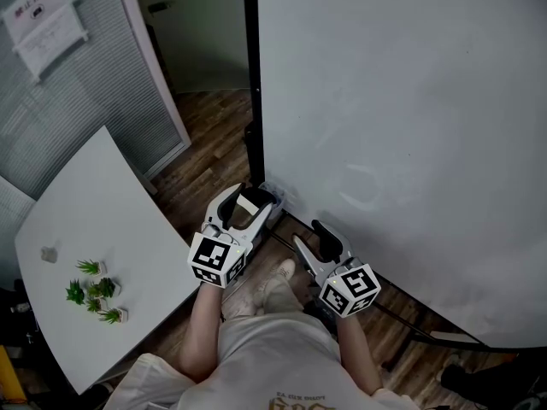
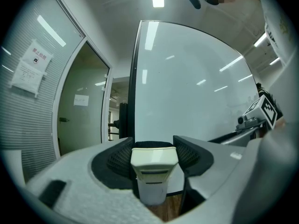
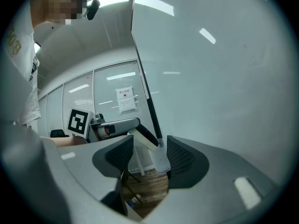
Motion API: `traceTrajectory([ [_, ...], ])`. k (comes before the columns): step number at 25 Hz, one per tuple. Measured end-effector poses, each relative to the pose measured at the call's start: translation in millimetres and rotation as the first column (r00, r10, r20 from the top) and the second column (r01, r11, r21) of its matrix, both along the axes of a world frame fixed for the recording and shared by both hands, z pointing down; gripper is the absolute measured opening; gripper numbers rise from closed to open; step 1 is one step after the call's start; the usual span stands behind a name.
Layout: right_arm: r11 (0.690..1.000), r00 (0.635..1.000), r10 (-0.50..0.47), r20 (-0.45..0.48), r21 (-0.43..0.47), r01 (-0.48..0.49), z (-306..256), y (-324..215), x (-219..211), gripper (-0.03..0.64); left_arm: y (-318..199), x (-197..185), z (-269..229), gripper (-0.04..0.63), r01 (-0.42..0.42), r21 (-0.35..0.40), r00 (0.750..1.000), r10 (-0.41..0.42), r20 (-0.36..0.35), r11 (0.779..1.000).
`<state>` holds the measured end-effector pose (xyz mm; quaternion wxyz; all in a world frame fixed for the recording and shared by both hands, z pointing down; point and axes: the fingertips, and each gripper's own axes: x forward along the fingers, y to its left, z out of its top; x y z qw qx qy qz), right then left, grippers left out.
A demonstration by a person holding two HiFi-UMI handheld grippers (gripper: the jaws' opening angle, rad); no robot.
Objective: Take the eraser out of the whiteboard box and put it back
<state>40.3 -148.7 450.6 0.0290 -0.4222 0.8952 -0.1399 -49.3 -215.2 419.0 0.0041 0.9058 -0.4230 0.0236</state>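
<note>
My left gripper (image 1: 253, 202) is shut on a cream eraser (image 1: 247, 204). In the left gripper view the eraser (image 2: 153, 171) stands upright between the pads (image 2: 120, 158), in front of the whiteboard (image 2: 187, 87). A small translucent box (image 1: 279, 196) hangs at the whiteboard's (image 1: 402, 126) lower left corner, just beyond the eraser's tip. From the right gripper view the eraser (image 3: 142, 140) slants down to the box (image 3: 161, 162); I cannot tell whether it is inside. My right gripper (image 1: 308, 234) is open and holds nothing, a little to the right, its jaws (image 3: 150, 155) framing box and floor.
A white table (image 1: 111, 229) with small potted plants (image 1: 96, 290) stands at the left. A glass partition with a posted notice (image 1: 43, 20) runs behind it. The whiteboard's black post (image 1: 251, 67) and stand legs (image 1: 402, 319) rest on the wooden floor.
</note>
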Motion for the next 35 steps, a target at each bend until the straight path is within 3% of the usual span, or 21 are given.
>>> traceTrajectory([
  [35,0.999,1.000,0.015,0.005,-0.032,-0.015,10.8,-7.7,5.6,0.221,-14.5,10.1,26.0,0.270,-0.018,-0.069,0.999,0.020,0.026,0.997],
])
